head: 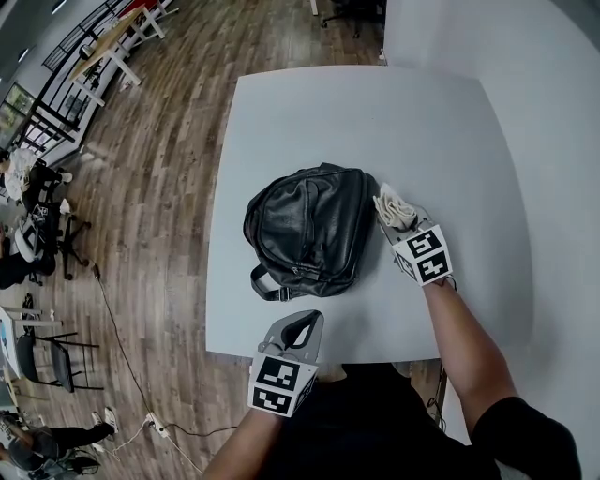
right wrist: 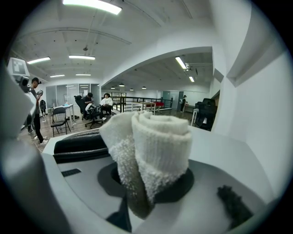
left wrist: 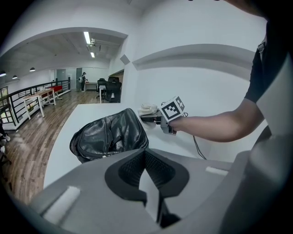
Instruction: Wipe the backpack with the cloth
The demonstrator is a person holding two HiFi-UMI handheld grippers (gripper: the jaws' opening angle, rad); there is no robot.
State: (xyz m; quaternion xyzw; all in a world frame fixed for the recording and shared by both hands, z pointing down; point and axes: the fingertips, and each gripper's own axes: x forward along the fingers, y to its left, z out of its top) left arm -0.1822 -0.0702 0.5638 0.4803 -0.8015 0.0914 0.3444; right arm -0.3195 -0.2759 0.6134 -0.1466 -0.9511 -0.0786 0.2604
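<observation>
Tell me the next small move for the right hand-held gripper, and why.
Probably slide the right hand-held gripper leftward onto the backpack. Its jaws are clamped on the folded cloth, which sits just beside the bag's right edge, so wiping seems not yet begun. The left hand-held gripper is shut, empty, clear of the bag.

This is an open-plan office: a wood-plank floor point(head: 159, 187), white tables point(head: 375, 112), rows of desks point(head: 112, 42) beside a black railing point(head: 52, 80), people point(right wrist: 106, 100) seated on chairs point(right wrist: 58, 119), and strip lights point(right wrist: 91, 4) overhead.
</observation>
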